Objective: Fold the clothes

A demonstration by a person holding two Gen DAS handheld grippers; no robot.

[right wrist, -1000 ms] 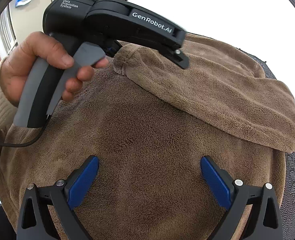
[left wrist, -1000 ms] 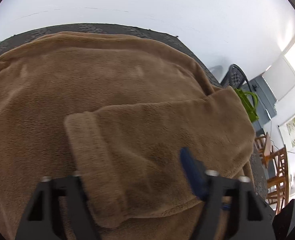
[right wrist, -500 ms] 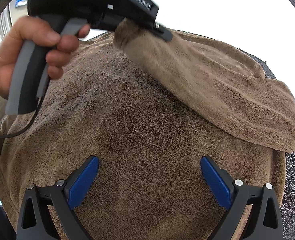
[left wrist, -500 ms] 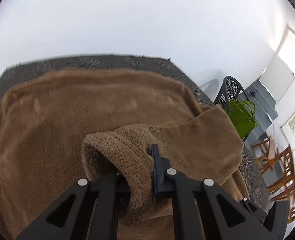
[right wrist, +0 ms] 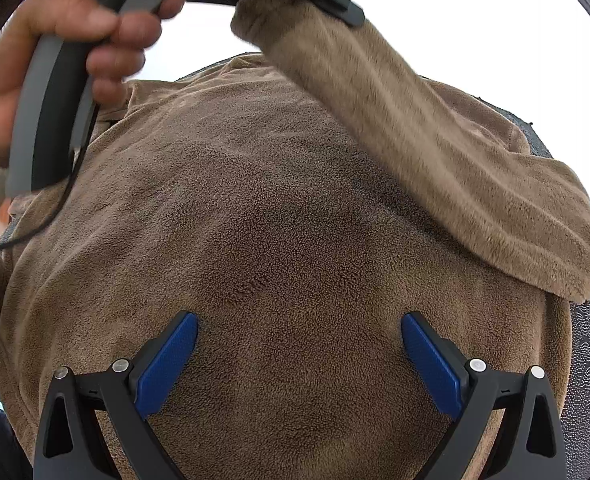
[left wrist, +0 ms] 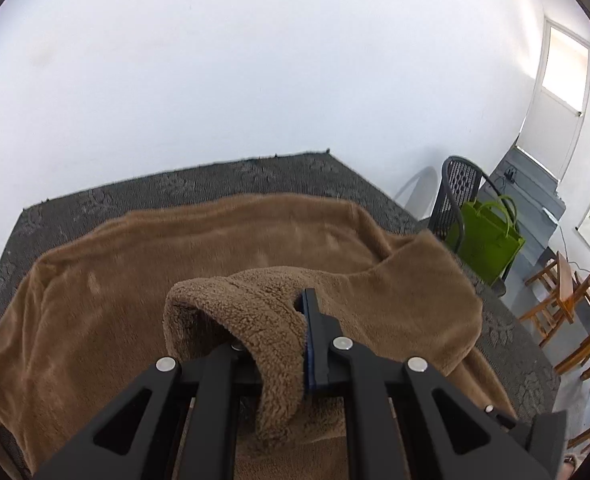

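Left gripper [left wrist: 279,344] lifts sleeve [left wrist: 263,320].
Its fingers pinch the cuff; right gripper [right wrist: 299,356] fingers spread wide over fleece [right wrist: 275,240].

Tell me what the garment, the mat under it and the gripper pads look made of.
Garment: brown fleece or plush, by its matte, nubby pile. Mat: dark grey woven or looped textile, faint floral pattern. Right gripper pads: blue, finely textured, probably rubber.
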